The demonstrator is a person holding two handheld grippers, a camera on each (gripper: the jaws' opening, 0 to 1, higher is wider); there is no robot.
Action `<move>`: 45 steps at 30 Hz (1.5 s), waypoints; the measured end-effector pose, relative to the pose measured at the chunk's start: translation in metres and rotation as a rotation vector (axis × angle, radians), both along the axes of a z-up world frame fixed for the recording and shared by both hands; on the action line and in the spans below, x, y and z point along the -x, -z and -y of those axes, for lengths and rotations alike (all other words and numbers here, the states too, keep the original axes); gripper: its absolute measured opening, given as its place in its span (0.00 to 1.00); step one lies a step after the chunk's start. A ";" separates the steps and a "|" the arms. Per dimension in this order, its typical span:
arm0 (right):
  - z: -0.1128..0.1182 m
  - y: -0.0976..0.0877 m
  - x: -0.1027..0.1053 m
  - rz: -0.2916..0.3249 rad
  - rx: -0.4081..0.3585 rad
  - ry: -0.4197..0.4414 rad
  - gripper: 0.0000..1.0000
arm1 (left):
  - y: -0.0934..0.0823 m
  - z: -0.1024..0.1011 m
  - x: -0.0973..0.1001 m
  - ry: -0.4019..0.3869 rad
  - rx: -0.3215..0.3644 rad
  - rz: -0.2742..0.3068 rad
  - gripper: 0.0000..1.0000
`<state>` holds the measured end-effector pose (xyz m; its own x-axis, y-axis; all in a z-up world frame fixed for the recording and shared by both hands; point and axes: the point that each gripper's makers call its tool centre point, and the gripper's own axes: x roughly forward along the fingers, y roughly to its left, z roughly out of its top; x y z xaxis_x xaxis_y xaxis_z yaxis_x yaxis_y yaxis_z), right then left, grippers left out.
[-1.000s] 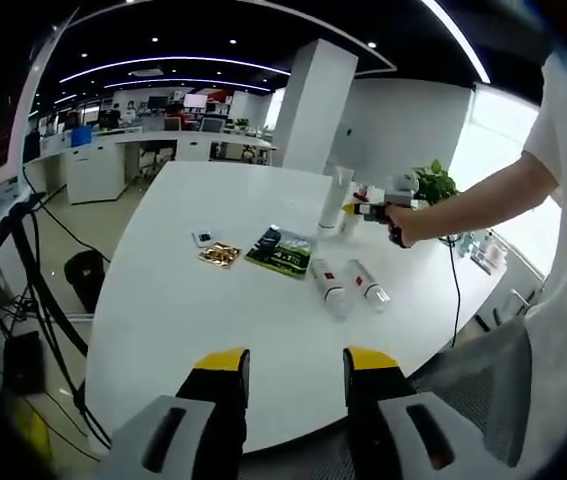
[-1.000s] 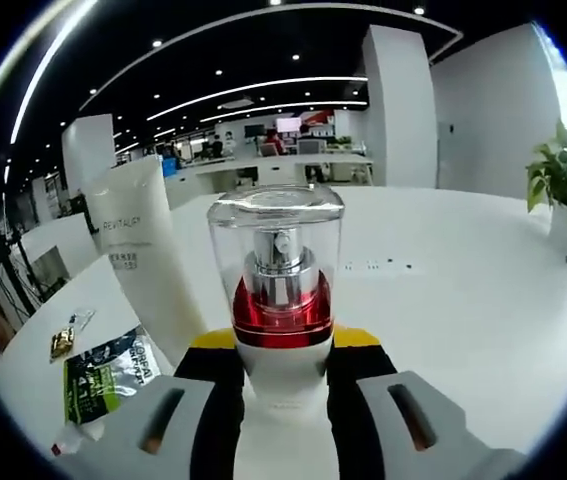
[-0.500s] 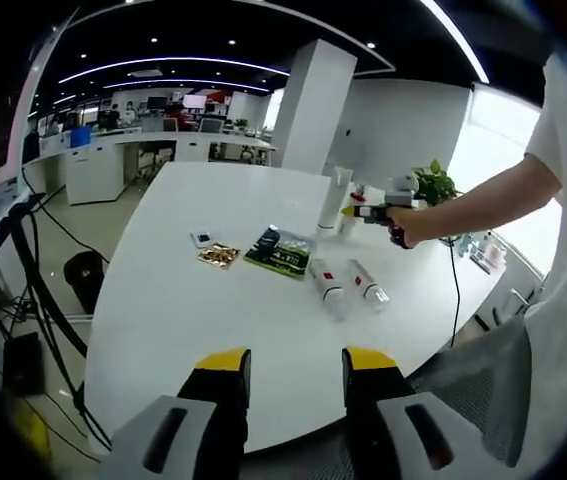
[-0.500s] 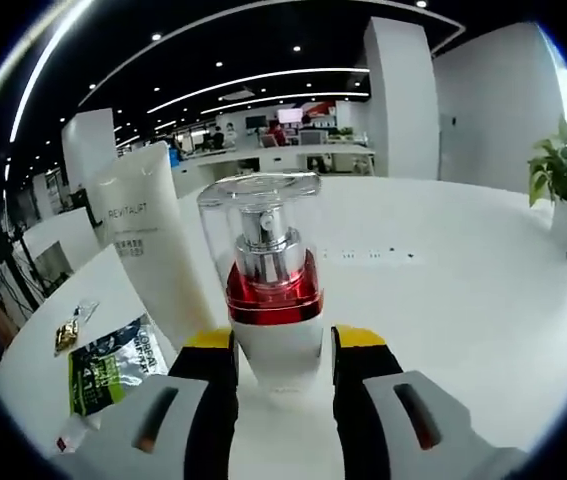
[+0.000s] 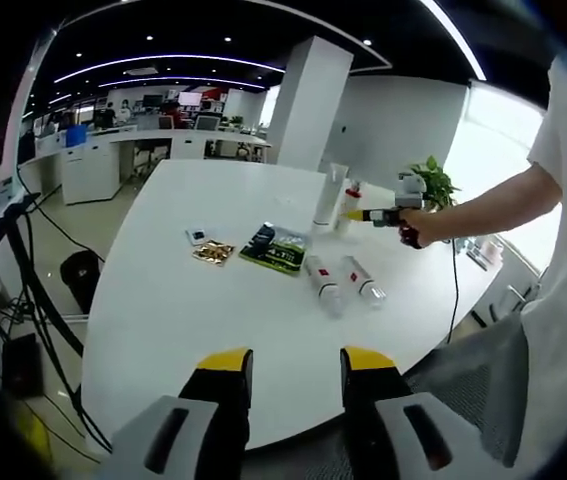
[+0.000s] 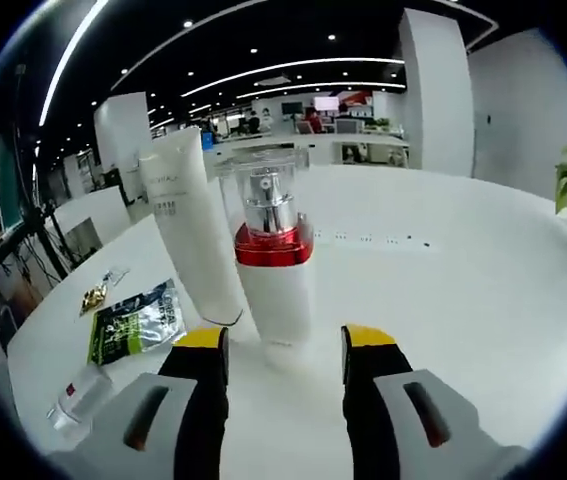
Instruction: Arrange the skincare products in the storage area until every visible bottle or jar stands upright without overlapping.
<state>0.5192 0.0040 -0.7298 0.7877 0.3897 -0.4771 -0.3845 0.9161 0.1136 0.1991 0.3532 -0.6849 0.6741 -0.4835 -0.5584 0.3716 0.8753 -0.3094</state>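
A white pump bottle [image 6: 275, 285] with a red band and clear cap stands upright on the white table [image 6: 443, 300], just past the tips of my right gripper [image 6: 285, 345]. That gripper is open and holds nothing. A tall white tube [image 6: 191, 235] stands upright right beside the bottle on its left. In the left gripper view the same tube [image 5: 331, 197] and pump bottle [image 5: 348, 206] stand at the far side, with the right gripper [image 5: 365, 214] next to them. Two clear bottles [image 5: 321, 283] [image 5: 363, 280] lie on their sides mid-table. My left gripper [image 5: 295, 365] hovers open near the table's front edge.
A green packet [image 5: 275, 248], a gold packet [image 5: 213, 251] and a small flat item [image 5: 196, 236] lie left of the lying bottles. A potted plant [image 5: 433, 185] stands at the far right. One lying bottle [image 6: 81, 395] shows at the right gripper view's lower left.
My right gripper has let go of the pump bottle and drawn back; the bottle now stands free beside the tube. The left gripper has barely moved.
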 end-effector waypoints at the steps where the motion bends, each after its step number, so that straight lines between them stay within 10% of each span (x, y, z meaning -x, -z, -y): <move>1: 0.001 -0.003 0.000 0.006 0.002 -0.025 0.43 | 0.000 0.001 0.001 0.008 0.003 -0.001 0.37; 23: -0.034 -0.044 -0.001 0.007 0.143 -0.548 0.41 | 0.000 0.005 0.003 0.034 -0.004 -0.005 0.37; 45: -0.042 -0.047 -0.012 0.001 0.134 -0.500 0.30 | 0.003 0.007 0.004 0.048 -0.015 -0.017 0.37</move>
<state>0.5315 0.0462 -0.6831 0.5212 0.6544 -0.5478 -0.7792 0.6267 0.0073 0.1949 0.3465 -0.6875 0.6408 -0.5067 -0.5768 0.4081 0.8612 -0.3030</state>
